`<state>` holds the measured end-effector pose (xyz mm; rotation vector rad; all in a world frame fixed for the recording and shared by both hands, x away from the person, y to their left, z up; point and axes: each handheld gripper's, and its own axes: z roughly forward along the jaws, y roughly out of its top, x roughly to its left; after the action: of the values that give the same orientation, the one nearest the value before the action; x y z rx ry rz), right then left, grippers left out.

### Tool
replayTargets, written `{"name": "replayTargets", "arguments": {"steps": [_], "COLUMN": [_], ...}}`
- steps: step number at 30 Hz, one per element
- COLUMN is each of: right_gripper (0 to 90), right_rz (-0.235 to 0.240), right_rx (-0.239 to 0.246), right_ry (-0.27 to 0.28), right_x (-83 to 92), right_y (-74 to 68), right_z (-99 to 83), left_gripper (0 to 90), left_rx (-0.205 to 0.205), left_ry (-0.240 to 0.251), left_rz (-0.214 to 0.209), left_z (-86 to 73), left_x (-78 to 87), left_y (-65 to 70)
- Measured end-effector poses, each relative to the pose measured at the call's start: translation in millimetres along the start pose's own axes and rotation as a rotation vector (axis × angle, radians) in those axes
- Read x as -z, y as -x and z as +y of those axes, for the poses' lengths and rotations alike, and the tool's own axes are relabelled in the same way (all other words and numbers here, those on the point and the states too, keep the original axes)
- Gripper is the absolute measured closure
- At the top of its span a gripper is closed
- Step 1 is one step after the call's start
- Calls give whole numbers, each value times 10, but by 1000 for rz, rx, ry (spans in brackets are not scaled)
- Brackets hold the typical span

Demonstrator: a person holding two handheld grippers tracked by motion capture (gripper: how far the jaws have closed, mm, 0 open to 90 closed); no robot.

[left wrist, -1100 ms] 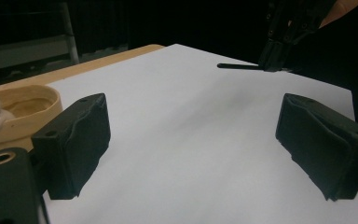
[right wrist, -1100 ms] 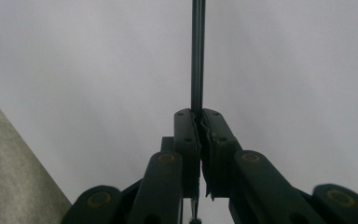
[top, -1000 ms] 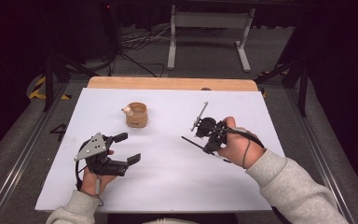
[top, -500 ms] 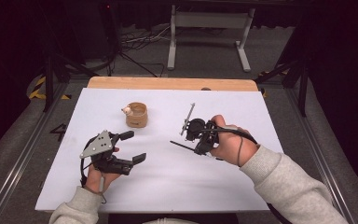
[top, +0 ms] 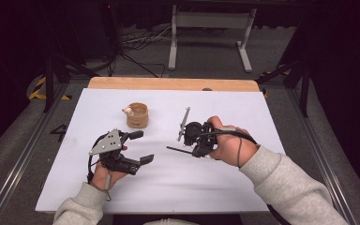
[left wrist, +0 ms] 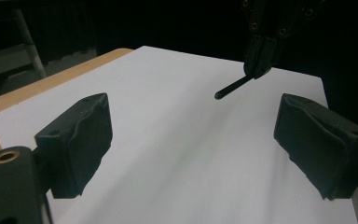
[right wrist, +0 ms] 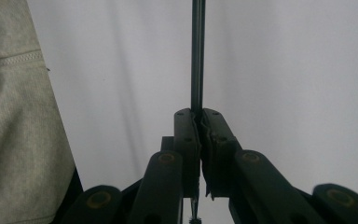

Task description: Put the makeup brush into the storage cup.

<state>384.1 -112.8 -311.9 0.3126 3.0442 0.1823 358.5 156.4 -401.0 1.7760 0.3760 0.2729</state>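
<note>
Presently on the white table (top: 262, 187), itemised.

Item: right gripper (top: 193, 140), right of the table's middle. Jaws pressed together on a thin dark rod (right wrist: 196, 56), which the right gripper view shows running straight out from between the pads; in the high view its free end (top: 173, 149) points toward the table's left edge, above the surface.

Item: left gripper (top: 140, 147), toward the near-left corner. Jaws spread wide, nothing between them; the left gripper view looks across the table at the rod's tip (left wrist: 223, 92).

Item: small round wooden cup (top: 137, 115), left of centre toward the far edge, a small pale thing at its rim, too small to identify.

Step in hand, by judgement: the rod is carried clear of the table, the free gripper waiting. Next move likely calls for steady aim of the rod's tip, either into the open jaws or toward the cup; which cannot be told.
</note>
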Motion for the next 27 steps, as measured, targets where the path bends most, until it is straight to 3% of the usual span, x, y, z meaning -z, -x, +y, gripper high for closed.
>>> {"name": "replayTargets", "arguments": {"steps": [9, 14, 20, 27], "right_gripper": [855, 855, 855, 855], "right_rz": [0, 6, 5, 5], "right_rx": [59, 89, 95, 110], "right_ry": [-4, -11, -15, -21], "right_x": [-12, -28, -29, -34], "right_y": [-51, -75, -94, -105], "right_z": [44, 78, 105, 135], "left_gripper": [131, 112, 125, 174], "left_rx": [-14, 15, 12, -9], "left_ry": [-16, -31, -35, -80], "left_rz": [-42, -72, -115, -177], "left_z": [10, 7, 29, 40], "left_x": [-49, -54, -88, -172], "left_y": [4, -34, -45, -19]}}
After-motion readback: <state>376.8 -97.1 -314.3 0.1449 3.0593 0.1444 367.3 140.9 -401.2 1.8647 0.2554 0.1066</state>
